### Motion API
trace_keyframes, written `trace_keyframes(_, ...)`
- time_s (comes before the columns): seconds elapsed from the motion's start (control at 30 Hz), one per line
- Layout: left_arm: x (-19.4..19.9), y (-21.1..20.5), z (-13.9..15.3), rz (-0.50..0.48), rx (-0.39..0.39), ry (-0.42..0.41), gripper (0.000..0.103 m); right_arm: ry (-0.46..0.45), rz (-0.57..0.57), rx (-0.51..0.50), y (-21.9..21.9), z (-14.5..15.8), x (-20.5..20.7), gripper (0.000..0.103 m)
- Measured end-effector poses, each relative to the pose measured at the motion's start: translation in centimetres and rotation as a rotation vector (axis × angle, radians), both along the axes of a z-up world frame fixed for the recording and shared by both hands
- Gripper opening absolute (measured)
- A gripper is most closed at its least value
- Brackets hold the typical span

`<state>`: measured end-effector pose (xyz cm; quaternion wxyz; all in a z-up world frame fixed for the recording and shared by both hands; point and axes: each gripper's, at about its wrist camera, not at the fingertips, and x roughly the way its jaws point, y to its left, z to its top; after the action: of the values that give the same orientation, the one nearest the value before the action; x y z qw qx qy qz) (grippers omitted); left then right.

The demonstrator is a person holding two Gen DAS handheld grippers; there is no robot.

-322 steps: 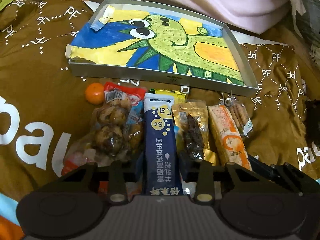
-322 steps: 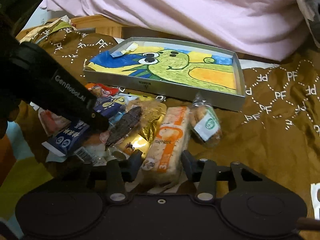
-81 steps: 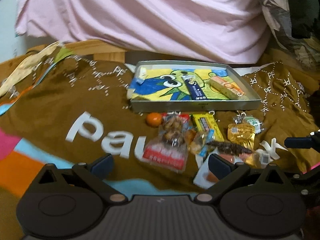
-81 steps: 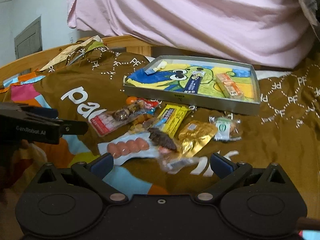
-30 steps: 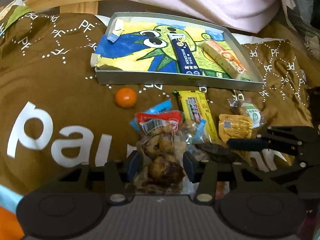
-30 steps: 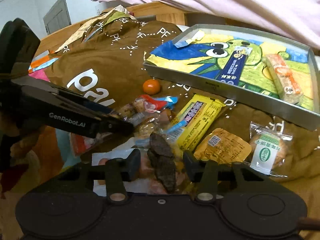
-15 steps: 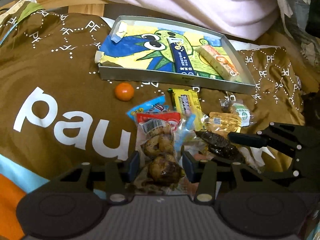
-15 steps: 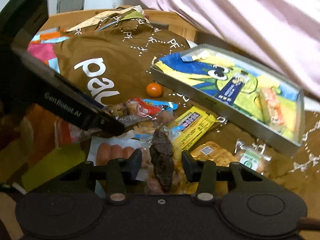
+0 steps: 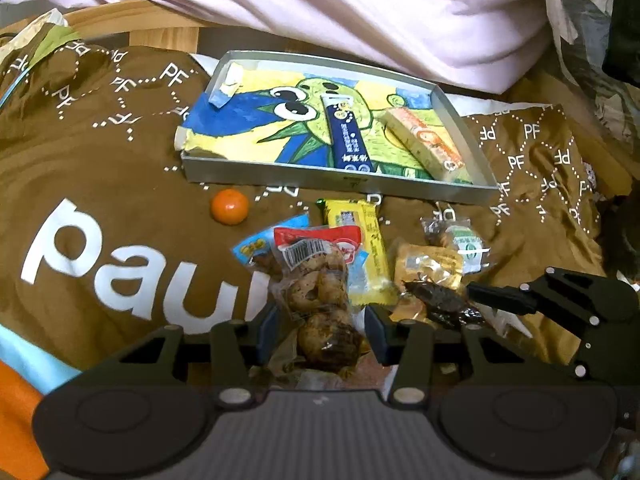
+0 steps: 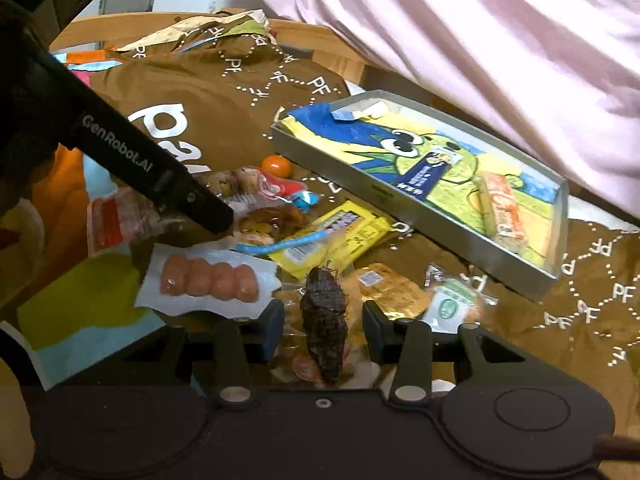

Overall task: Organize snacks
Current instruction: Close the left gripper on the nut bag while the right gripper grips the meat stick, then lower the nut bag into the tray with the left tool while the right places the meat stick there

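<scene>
Brown printed blanket (image 9: 120,168) carries the snacks. Left tool (image 9: 320,330) pinches a clear bag of brown round snacks (image 9: 316,292); right tool (image 10: 323,330) pinches a clear pack holding a dark dried piece (image 10: 324,320). Beyond, a grey tray (image 9: 320,178) holds a blue stick packet (image 9: 348,140) and an orange-white bar (image 9: 428,140).

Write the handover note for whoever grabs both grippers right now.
Left gripper: closed on the clear bag of brown round snacks.
Right gripper: closed on the dark dried-meat pack.
Done: blue stick pack and orange-white bar lie in the grey tray.
Left: both held packs, then tangerine, yellow pack, gold pouch, green-label cookie, sausages.
</scene>
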<state>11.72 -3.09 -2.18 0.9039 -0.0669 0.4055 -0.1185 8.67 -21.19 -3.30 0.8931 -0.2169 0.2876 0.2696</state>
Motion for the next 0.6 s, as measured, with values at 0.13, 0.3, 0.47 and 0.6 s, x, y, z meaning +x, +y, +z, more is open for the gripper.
trace_keyframes(0.13,1.1,-0.3,0.8,0.014,-0.02,-0.026,0.051,-0.061,-0.006,-0.013,-0.6,0.7,-0.1,0.045)
trace_keyframes(0.3,4.0,-0.7,2.9,0.024,-0.029,-0.094,0.051,-0.129,-0.026,-0.019,-1.3,2.2,1.1,0.045)
trace_keyframes(0.47,8.1,-0.9,5.0,0.054,-0.022,-0.171,0.051,-0.192,-0.033,-0.034,-1.2,4.4,4.1,0.045)
trace_keyframes(0.6,12.0,-0.7,5.7,0.072,0.0,-0.198,0.051,-0.228,-0.045,-0.047,-0.8,5.7,6.9,0.045)
